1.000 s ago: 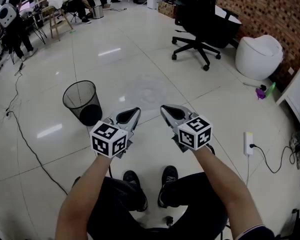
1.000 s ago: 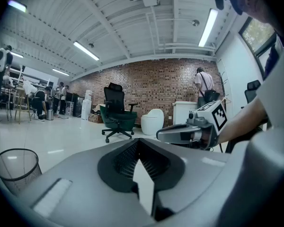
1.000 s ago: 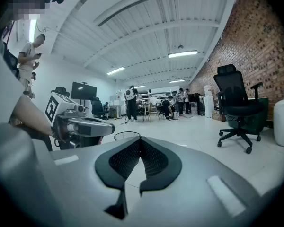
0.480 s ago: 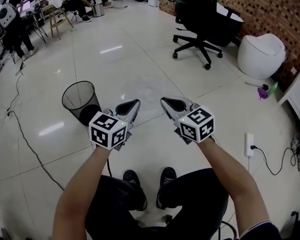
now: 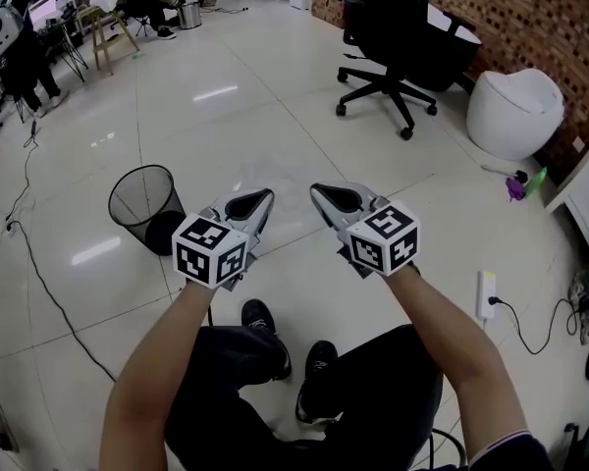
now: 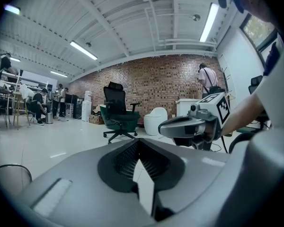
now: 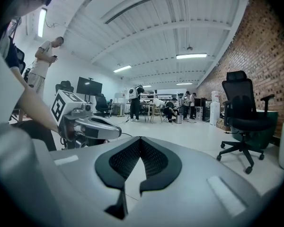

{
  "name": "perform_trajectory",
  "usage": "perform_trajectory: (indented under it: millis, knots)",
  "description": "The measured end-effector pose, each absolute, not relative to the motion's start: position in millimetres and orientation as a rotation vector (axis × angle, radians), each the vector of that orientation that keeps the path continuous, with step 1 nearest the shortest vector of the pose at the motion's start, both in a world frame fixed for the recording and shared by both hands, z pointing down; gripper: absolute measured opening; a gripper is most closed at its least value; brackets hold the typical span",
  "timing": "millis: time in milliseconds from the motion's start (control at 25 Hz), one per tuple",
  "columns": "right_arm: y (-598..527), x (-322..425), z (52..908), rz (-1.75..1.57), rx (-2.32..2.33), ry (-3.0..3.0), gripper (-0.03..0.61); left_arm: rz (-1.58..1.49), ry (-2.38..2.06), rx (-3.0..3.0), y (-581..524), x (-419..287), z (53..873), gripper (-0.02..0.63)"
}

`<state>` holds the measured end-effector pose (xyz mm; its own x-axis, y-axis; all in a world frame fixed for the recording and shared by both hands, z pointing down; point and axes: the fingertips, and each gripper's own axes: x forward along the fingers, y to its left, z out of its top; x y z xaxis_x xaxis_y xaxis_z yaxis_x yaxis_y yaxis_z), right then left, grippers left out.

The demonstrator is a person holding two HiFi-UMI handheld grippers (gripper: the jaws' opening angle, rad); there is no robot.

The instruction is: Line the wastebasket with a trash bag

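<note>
- While the two grippers hang side by side over the floor (image 5: pixel 275 86), neither holds anything. The left gripper (image 5: pixel 255 200) has its jaws together with nothing between them, and the right gripper (image 5: pixel 326 194) is the same.
- The basket (image 5: pixel 140 196), a black mesh one, stands upright on the tiles at nine o'clock of the left gripper. It is near but not touching, and it looks unlined.
- I see no bag in either gripper. A faint pale patch (image 5: pixel 275 171) lies on the floor at twelve o'clock, just beyond the jaw tips. It may be a clear bag lying flat, but I cannot tell.
- The step in hand, as I judge it, is fetching the bag, so lining has not begun.
- To do it well:
  - Open one pair of jaws before coming down.
  - Dip the tips low and pinch a single edge of the film, not the whole wad.
  - Lift it clear of the tiles before the other gripper hunts for the mouth.
- Thin film will likely cling and slip, so a firm bite near the hem should serve best.
- The light basket may tip if nudged, so the bag is better carried over to nine o'clock and lowered from above.
- The chair (image 5: pixel 393 37) at one o'clock is well apart and no hindrance.
</note>
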<state>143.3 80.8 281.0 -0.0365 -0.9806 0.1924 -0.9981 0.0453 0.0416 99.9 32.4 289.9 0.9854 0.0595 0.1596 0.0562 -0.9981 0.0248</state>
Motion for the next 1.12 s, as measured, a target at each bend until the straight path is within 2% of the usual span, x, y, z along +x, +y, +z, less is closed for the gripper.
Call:
perform_trajectory:
  millis: [1120]
  knots:
    - [35.1, 228.8, 315.1, 0.201, 2.085, -2.114, 0.000, 0.360, 0.163, 3.085, -21.6, 180.5, 328.0, 0.011]
